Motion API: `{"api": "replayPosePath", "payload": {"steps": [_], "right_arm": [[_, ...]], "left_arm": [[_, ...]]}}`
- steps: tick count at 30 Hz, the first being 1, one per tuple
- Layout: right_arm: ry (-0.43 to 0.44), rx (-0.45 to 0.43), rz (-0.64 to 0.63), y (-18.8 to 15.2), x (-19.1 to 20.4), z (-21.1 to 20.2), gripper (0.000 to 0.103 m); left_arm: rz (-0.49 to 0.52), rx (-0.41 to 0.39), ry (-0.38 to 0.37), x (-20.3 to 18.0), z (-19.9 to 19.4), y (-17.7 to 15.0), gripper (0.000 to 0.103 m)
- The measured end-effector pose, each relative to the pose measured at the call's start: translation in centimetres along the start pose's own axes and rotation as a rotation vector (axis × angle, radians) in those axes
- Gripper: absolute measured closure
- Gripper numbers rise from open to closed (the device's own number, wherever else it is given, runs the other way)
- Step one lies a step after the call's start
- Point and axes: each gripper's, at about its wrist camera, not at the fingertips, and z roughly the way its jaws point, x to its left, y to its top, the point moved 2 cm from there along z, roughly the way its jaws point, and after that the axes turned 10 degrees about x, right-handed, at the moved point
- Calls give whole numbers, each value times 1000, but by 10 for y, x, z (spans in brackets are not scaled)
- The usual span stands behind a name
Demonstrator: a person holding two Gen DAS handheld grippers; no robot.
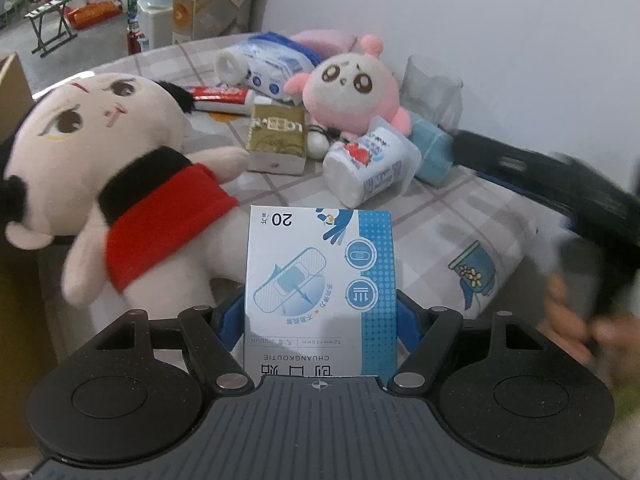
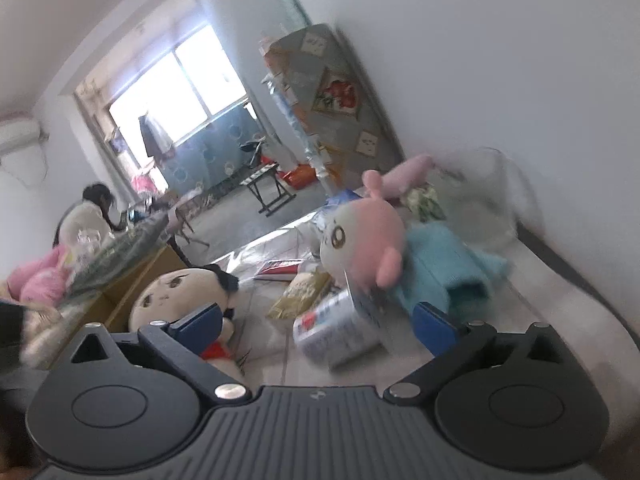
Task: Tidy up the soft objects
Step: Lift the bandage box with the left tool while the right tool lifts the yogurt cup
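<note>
My left gripper [image 1: 320, 312] is shut on a white-and-blue plaster box [image 1: 320, 264], its blue pads [image 1: 230, 316] pressing both side edges. The box stands upright above the checked tablecloth [image 1: 432, 216]. Left of it lies a big doll with a red bib [image 1: 120, 184] [image 2: 176, 292]. A pink-and-white plush [image 1: 352, 92] [image 2: 368, 240] sits further back beside a light blue cloth [image 1: 430, 152] [image 2: 448, 264]. My right gripper [image 2: 318, 324] is open and tilted, with nothing between its fingers. A strawberry tissue pack [image 2: 340, 332] [image 1: 372, 168] lies beyond it.
A gold tissue pack [image 1: 276, 140], a toothpaste tube [image 1: 220, 96], a blue-white tissue bundle [image 1: 264, 64] and a clear plastic bag [image 1: 432, 84] crowd the table's back. A cardboard box [image 1: 16, 92] stands at the left. A person [image 2: 92, 216] sits far off.
</note>
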Motion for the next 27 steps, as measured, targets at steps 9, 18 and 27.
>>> {"api": "replayPosePath", "payload": {"steps": [9, 18, 27], "right_arm": [[-73, 191, -98, 0, 3, 68, 49], [-349, 153, -601, -23, 62, 52, 52], [-449, 147, -1080, -95, 121, 35, 45]], "left_arm": [[-32, -85, -26, 11, -27, -10, 31], [-67, -132, -29, 21, -40, -11, 31], [-90, -147, -25, 26, -43, -13, 31]]}}
